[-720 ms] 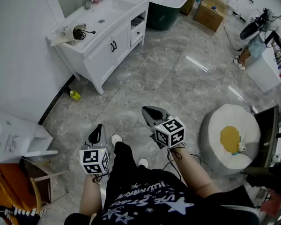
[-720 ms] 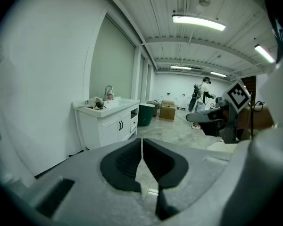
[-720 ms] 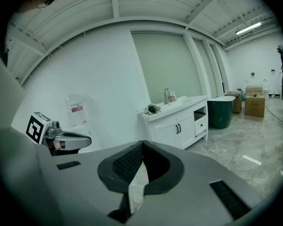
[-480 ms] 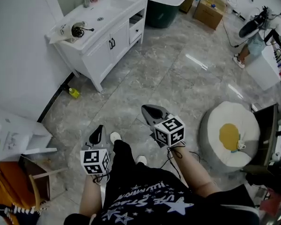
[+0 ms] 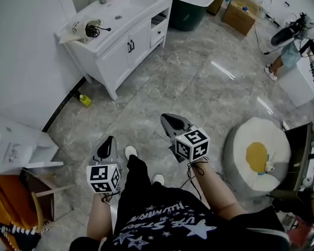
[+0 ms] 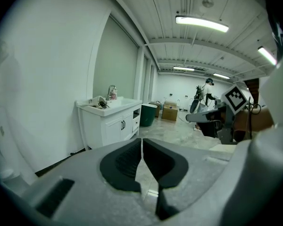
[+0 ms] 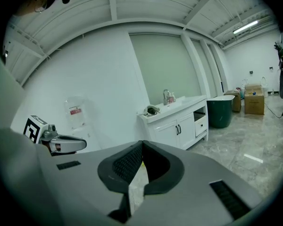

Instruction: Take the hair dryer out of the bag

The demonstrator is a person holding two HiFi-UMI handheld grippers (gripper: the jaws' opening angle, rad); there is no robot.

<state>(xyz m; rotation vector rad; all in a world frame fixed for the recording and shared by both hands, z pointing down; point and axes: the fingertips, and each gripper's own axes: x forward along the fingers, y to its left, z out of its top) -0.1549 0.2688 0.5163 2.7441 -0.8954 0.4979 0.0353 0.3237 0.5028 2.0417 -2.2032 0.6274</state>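
Observation:
A pale bag lies on the left end of the white vanity counter, with the black hair dryer showing at its mouth. Both grippers are far from it, held low in front of the person above the marble floor. My left gripper is shut and empty. My right gripper is shut and empty too. In the left gripper view the shut gripper points toward the vanity, where the bag sits. The right gripper view shows its gripper shut, with the bag on the counter beyond.
White vanity cabinet stands against the left wall, a yellow bottle on the floor beside it. A dark green tub and cardboard boxes stand at the back. A white and yellow beanbag sits right. A person stands far right.
The head view has shifted a little, so the vanity sits slightly further right. Both grippers stay shut and hold about the same place in front of the body.

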